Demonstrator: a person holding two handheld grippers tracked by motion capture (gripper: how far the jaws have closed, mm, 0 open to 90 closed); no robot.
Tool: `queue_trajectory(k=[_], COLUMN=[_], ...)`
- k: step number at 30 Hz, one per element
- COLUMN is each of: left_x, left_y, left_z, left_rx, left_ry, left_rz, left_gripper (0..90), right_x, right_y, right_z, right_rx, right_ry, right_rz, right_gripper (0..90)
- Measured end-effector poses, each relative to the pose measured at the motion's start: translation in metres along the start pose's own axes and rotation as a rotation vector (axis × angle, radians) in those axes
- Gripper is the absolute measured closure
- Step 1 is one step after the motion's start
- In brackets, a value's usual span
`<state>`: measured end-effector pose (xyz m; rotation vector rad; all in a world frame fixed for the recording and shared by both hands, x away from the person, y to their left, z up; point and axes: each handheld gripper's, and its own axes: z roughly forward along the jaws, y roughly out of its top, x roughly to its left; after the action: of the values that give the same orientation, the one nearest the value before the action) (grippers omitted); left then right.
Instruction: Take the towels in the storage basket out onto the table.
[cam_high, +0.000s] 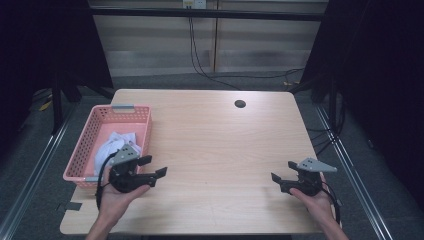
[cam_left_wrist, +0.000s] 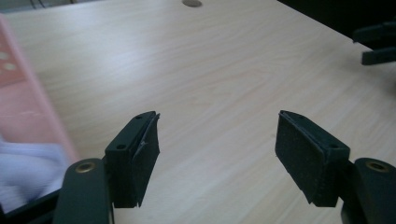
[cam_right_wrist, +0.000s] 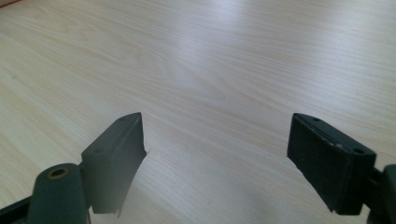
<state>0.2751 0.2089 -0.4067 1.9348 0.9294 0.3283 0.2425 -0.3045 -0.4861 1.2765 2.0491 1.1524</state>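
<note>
**Grippers parked wide, cloth waiting in basket**

Left gripper (cam_high: 156, 167) held just beside the pink basket (cam_high: 143, 109), jaws spread, nothing between them. Right gripper (cam_high: 283, 172) far across the wooden table (cam_high: 220, 145), jaws likewise apart and empty over bare wood. White cloth (cam_high: 114, 146) bunched inside the basket near its front end, close behind the left gripper. Probably poised this way so the near hand can reach the cloth while the other keeps clear.
</note>
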Motion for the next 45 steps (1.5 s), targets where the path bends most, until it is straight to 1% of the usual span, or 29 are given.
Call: queue_trajectory(k=[1, 2, 3, 4, 6, 7, 10, 12, 13, 14, 15, 17, 18, 21, 22, 26, 27, 28, 29, 30, 33, 35, 36, 37, 38, 39, 41, 42, 45], left_x=[0.011, 0.011, 0.017, 0.023, 0.032, 0.037, 0.051, 0.06, 0.064, 0.067, 0.072, 0.074, 0.076, 0.083, 0.084, 0.092, 0.093, 0.095, 0.099, 0.099, 0.107, 0.113, 0.115, 0.118, 0.12, 0.122, 0.124, 0.126, 0.128], left_y=[0.002, 0.002, 0.003, 0.004, 0.005, 0.006, 0.009, 0.011, 0.012, 0.013, 0.013, 0.013, 0.013, 0.012, 0.011, 0.01, 0.011, 0.011, 0.013, 0.013, 0.014, 0.014, 0.014, 0.014, 0.014, 0.014, 0.013, 0.012, 0.01], left_z=[-0.006, -0.006, -0.007, -0.009, -0.012, -0.013, -0.019, -0.023, -0.024, -0.026, -0.028, -0.029, -0.03, -0.033, -0.034, -0.038, -0.039, -0.041, -0.043, -0.043, -0.043, -0.044, -0.044, -0.044, -0.043, -0.043, -0.042, -0.041, -0.039], left_rx=[-0.017, -0.017, -0.023, -0.016, -0.004, 0.005, 0.013, 0.0, 0.002, -0.001, -0.003, 0.003, 0.013, 0.021, 0.015, 0.035, 0.034, 0.039, 0.038, 0.038, 0.062, 0.074, 0.076, 0.09, 0.081, 0.095, 0.107, 0.13, 0.148], left_ry=[0.025, 0.025, 0.037, 0.044, 0.062, 0.061, 0.085, 0.108, 0.106, 0.113, 0.126, 0.127, 0.132, 0.155, 0.163, 0.177, 0.18, 0.186, 0.192, 0.192, 0.212, 0.207, 0.212, 0.21, 0.215, 0.215, 0.217, 0.207, 0.21], left_rz=[-0.032, -0.032, -0.05, -0.06, -0.059, -0.059, -0.068, -0.09, -0.098, -0.1, -0.116, -0.117, -0.113, -0.121, -0.134, -0.135, -0.139, -0.131, -0.14, -0.14, -0.138, -0.141, -0.145, -0.143, -0.157, -0.148, -0.156, -0.147, -0.143], left_gripper=[30.4, 30.4, 30.4, 30.3, 29.9, 29.4, 28.6, 28.1, 27.5, 27.4, 27.3, 27.2, 27.1, 26.9, 26.8, 26.5, 26.4, 26.4, 26.1, 26.1, 25.8, 25.1, 24.2, 23.5, 23.5, 22.7, 21.9, 21.5, 19.5], right_x=[0.001, 0.001, 0.0, 0.0, -0.001, -0.002, -0.002, 0.0, 0.001, 0.002, 0.003, 0.004, 0.004, 0.003, 0.003, 0.001, 0.002, 0.001, 0.0, 0.0, -0.001, 0.0, 0.0, 0.001, 0.001, 0.001, 0.001, 0.001, 0.001], right_y=[0.0, 0.0, 0.0, 0.0, 0.0, 0.0, 0.0, 0.001, 0.001, 0.001, 0.001, 0.001, 0.001, 0.001, 0.001, 0.001, 0.001, 0.001, 0.001, 0.001, 0.001, 0.001, 0.001, 0.001, 0.001, 0.001, 0.001, 0.0, 0.0], right_z=[-0.001, -0.001, -0.001, 0.0, 0.001, 0.003, 0.003, 0.003, 0.003, 0.002, 0.002, 0.001, 0.001, 0.001, 0.001, 0.001, 0.001, 0.001, 0.001, 0.001, 0.002, 0.001, 0.001, -0.001, -0.001, -0.001, -0.001, -0.001, 0.0], right_rx=[-0.001, -0.001, -0.002, -0.003, 0.002, 0.007, 0.012, 0.008, 0.007, 0.008, 0.008, 0.014, 0.011, 0.006, 0.005, 0.008, 0.009, 0.008, 0.004, 0.004, 0.009, 0.009, 0.005, 0.0, 0.0, 0.0, 0.002, 0.004, 0.006], right_ry=[0.005, 0.005, 0.006, 0.008, 0.004, 0.005, 0.007, 0.005, 0.009, 0.01, 0.01, 0.011, 0.011, 0.012, 0.014, 0.014, 0.012, 0.014, 0.015, 0.015, 0.016, 0.018, 0.015, 0.014, 0.014, 0.017, 0.011, 0.016, 0.02], right_rz=[0.0, 0.0, 0.0, 0.005, 0.005, 0.005, 0.004, -0.006, -0.005, -0.007, -0.01, -0.013, -0.015, -0.017, -0.016, -0.009, -0.005, -0.006, 0.0, 0.0, 0.003, -0.001, -0.001, 0.0, 0.0, 0.004, 0.01, 0.009, 0.002], right_gripper=[18.8, 18.8, 18.5, 18.6, 18.5, 18.4, 18.2, 18.1, 18.0, 17.9, 17.9, 17.8, 17.8, 17.7, 17.7, 17.7, 17.6, 17.7, 17.6, 17.6, 17.6, 17.6, 17.6, 17.6, 17.6, 17.6, 17.6, 17.6, 17.6])
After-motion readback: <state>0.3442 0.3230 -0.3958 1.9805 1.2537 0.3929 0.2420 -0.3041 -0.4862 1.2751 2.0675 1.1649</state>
